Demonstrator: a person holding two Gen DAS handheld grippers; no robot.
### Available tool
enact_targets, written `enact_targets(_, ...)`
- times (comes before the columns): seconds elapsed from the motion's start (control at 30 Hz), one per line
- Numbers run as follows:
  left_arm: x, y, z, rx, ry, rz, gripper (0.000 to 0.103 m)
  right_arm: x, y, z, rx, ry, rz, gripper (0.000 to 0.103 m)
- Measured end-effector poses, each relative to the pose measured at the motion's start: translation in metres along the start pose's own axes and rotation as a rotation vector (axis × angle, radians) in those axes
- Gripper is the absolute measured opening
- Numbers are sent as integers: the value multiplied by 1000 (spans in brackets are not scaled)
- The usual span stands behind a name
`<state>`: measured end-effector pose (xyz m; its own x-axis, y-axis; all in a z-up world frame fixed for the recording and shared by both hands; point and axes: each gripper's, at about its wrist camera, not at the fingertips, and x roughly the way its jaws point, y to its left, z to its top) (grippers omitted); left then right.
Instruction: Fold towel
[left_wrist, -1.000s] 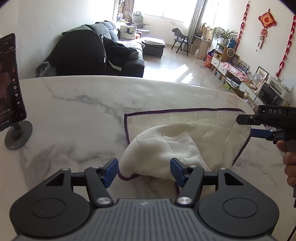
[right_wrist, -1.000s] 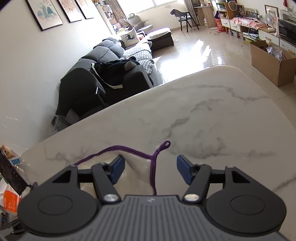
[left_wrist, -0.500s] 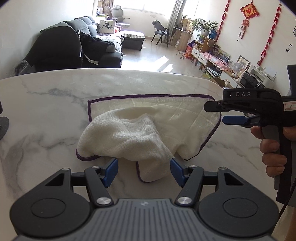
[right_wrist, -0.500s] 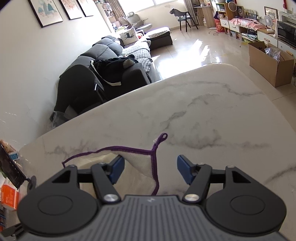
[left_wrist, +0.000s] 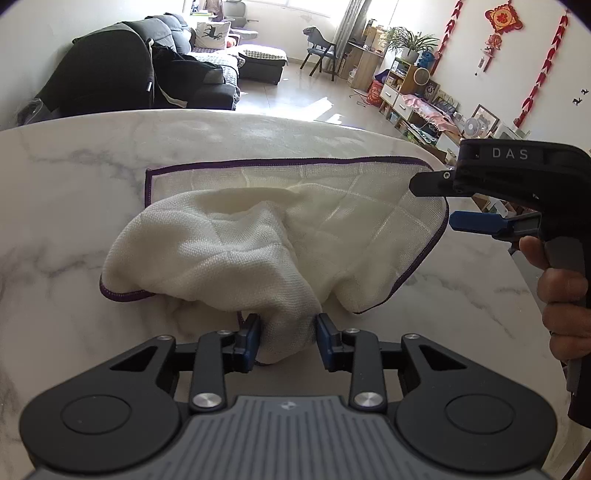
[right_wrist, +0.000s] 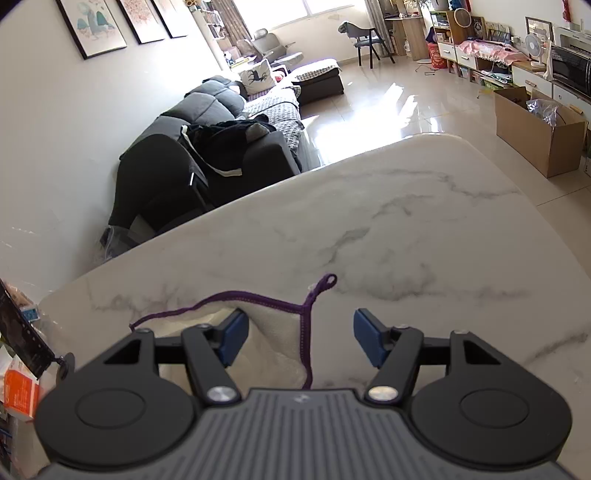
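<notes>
The left claw (left_wrist: 287, 338) is pinching a bunched fold of the cream woven towel with purple stitched edging (left_wrist: 258, 236); its jaws have just been closing, and the blue pads (left_wrist: 252, 338) are now pressing on the cloth from both sides. From that pinch the towel is rising into a rumpled hump whose purple-hemmed edge is curling over on the left, while the far half is lying flat on the white grey-veined marble bench (left_wrist: 74, 177), reaching toward the bench's far edge.

The right claw (right_wrist: 297, 339) is standing spread, with its blue pads (right_wrist: 232, 341) well apart. Between them a corner of the towel (right_wrist: 273, 343) is lying on the bench (right_wrist: 406, 240), the purple hem running up the gap and ending in a small hanging loop (right_wrist: 325, 282) just beyond the corner. The left pad is sitting over the cloth, and the right pad is over bare marble; neither is pressing on the hem. In the left wrist view the right claw (left_wrist: 443, 203) is showing side-on at the towel's right corner, with a person's hand (left_wrist: 561, 295) gripping its handle.

Beyond the bench, a dark grey fabric sofa (right_wrist: 221, 122) is standing against the wall.
</notes>
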<state>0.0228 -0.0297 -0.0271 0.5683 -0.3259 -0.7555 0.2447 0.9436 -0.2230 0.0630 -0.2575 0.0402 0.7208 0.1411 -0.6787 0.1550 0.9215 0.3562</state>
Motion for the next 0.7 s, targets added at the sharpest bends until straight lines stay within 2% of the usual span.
enact_targets(0.23,-6,9,-1,4,-20,36,8,-2,-2,3,10,-17,-19,77)
enact_targets(0.47,-11,26,-3,-16,-25,57,8,-7,-8,5,36,-39,-33,95)
enact_targets(0.7,-22,42,-1,-37,-52,71,8,-7,-12,7,54,-30,-34,102)
